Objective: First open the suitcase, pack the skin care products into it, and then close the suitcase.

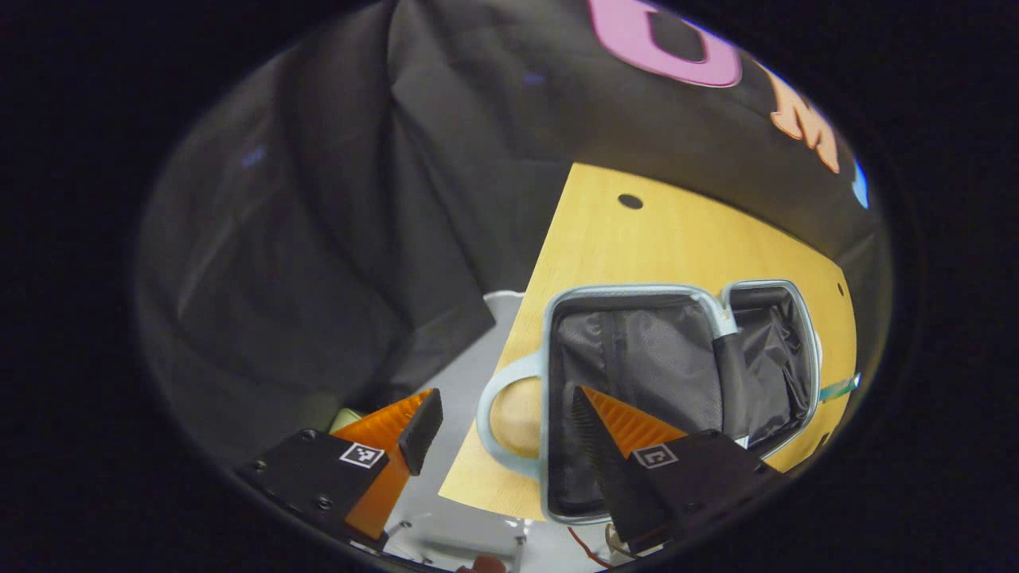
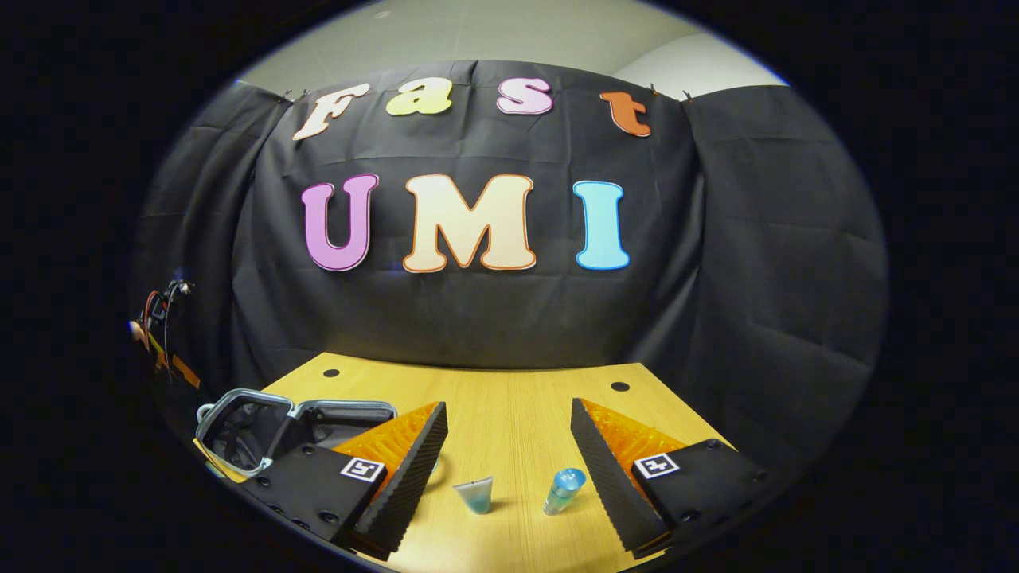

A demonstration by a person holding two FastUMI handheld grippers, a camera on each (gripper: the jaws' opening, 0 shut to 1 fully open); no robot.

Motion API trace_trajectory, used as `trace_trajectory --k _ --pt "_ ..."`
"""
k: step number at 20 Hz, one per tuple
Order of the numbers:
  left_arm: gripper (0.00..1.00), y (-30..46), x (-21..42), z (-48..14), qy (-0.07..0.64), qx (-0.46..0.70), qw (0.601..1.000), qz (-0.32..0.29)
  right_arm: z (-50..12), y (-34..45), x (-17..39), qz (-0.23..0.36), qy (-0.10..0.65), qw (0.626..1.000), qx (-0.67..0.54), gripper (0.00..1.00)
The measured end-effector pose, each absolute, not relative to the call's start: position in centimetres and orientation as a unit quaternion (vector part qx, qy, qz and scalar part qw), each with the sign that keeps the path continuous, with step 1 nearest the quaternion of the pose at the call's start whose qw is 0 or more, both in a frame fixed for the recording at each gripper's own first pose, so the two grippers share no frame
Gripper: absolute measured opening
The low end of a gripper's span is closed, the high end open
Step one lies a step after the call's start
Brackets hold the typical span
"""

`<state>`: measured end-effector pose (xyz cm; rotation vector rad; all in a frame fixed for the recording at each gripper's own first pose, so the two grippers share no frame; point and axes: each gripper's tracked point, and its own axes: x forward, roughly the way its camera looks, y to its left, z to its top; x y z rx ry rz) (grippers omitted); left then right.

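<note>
L gripper view: suitcase (image 1: 677, 390) lies open on the wooden table (image 1: 637, 239), both halves showing dark grey lining, pale blue rim all round. Its handle (image 1: 505, 414) loops out at 9 o'clock over the table edge; the two halves sit side by side w/ the hinge between them, so the case's long axis runs approx 9-to-3 in this view. Left gripper (image 1: 501, 430) has its fingers spread wide, nothing between them: one orange finger (image 1: 398, 430) hangs off the table over the pale floor (image 1: 470, 366), the other overlaps the near half of the case; can't tell if it touches.

R gripper view adds what the other lacks: two skin care items on the table, a small tube (image 2: 475, 493) at approx 6 o'clock, standing w/ its wide crimped end up, and a blue-capped bottle (image 2: 564, 489) just beside it to the right, tilted, cap end up and leaning toward 1 o'clock. Both sit between the fingers of the right gripper (image 2: 509, 458), which is wide apart and holds neither. Here the suitcase (image 2: 263, 430) is at 8 o'clock near the table's (image 2: 509, 398) left edge, well apart from the products, partly behind the gripper's left finger
</note>
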<state>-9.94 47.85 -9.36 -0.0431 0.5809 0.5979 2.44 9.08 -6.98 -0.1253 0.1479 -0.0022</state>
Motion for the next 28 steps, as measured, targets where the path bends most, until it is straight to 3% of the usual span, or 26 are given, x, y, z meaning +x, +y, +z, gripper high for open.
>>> trace_trajectory --k 2,5,19,22,28 --pt "0.95 44.9 -9.3 -6.7 0.246 0.026 0.924 0.291 -7.1 7.9 2.1 -0.001 0.076 0.995 -0.064 0.98" --pt "0.95 36.8 -7.0 -4.6 0.206 0.031 0.947 0.244 -7.8 6.0 1.8 0.005 0.086 0.994 -0.066 0.97" --pt "0.96 0.0 6.1 -12.9 0.153 -0.029 0.987 -0.033 -15.8 1.0 6.2 0.123 0.172 0.976 -0.051 0.98" --pt "0.96 -4.8 7.9 -14.7 0.131 -0.038 0.988 -0.069 -18.4 0.2 7.1 0.136 0.189 0.972 -0.044 0.97" --pt "0.96 -8.3 11.0 -20.5 0.144 -0.025 0.986 -0.078 -23.3 -0.8 7.4 0.134 0.218 0.966 -0.04 0.98"
